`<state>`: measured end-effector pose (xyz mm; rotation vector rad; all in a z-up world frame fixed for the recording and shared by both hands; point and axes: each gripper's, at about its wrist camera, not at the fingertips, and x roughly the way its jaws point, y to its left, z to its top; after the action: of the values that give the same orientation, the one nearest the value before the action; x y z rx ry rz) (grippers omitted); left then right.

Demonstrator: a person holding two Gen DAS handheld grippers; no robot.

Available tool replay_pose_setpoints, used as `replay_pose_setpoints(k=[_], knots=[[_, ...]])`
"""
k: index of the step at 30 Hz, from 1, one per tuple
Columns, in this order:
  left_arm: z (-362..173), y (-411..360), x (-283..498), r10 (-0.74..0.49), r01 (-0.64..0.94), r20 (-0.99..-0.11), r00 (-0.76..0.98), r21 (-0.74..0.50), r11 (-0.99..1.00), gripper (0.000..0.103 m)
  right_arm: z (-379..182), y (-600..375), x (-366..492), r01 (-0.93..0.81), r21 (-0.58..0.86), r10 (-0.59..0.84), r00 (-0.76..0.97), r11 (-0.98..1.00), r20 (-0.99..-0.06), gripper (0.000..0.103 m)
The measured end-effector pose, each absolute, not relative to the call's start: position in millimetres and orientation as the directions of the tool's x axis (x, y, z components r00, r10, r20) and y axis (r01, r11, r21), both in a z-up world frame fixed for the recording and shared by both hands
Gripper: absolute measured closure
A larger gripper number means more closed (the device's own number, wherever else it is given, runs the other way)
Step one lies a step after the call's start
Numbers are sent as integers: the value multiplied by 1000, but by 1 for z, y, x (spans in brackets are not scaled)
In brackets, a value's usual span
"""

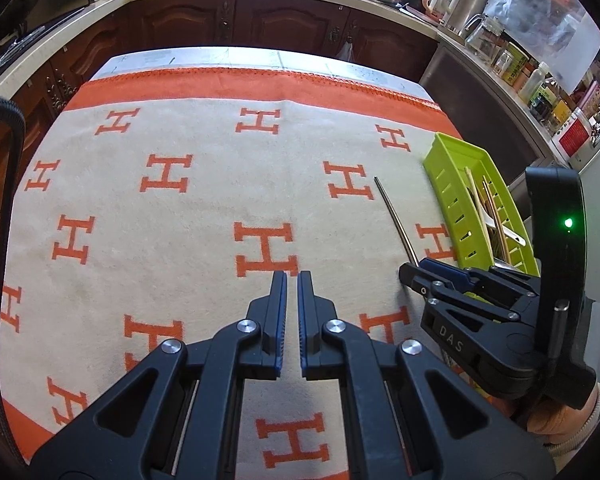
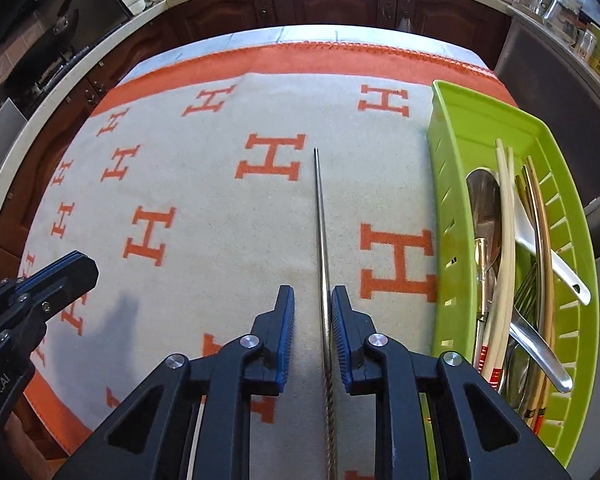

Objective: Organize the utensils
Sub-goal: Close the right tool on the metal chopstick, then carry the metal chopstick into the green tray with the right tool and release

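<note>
My right claw (image 2: 311, 312) straddles the last loose utensil, a steel chopstick (image 2: 320, 216), which lies on the H-patterned cloth (image 2: 204, 184) covering the desk. The chopstick's thick end runs between the blue pads; they stand close on either side, but a gap shows, so nothing is gripped yet. My left claw (image 1: 292, 300) hovers shut and empty, clear of the work. The green basket (image 2: 452, 152) just beside already holds spoons, forks and chopsticks laid lengthwise, so this one likely follows.

I see a thin steel chopstick (image 2: 321, 216) lying flat on the cloth, just left of my green tray (image 2: 460, 128). The tray holds spoons (image 2: 485, 204), white chopsticks (image 2: 505, 216), a fork (image 2: 525, 292) and a white ladle (image 2: 556, 266), all lengthwise.
</note>
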<state>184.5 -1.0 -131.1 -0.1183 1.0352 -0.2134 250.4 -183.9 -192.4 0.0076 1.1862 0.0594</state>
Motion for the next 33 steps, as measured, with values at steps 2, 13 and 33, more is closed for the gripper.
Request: replay_pose_setpoints(k=[2, 13, 33], knots=[[-133, -1, 186, -232, 119, -842, 487, -200, 973, 101, -193, -183, 252, -53, 24, 42, 372, 998, -927, 84], [-134, -6, 187, -231, 127, -846, 481, -194, 973, 101, -187, -190, 237, -38, 79, 88, 408, 996, -909, 98], [-94, -69, 163, -259, 260, -825, 503, -142, 955, 101, -76, -273, 154, 10, 242, 188, 598, 970, -779, 98]])
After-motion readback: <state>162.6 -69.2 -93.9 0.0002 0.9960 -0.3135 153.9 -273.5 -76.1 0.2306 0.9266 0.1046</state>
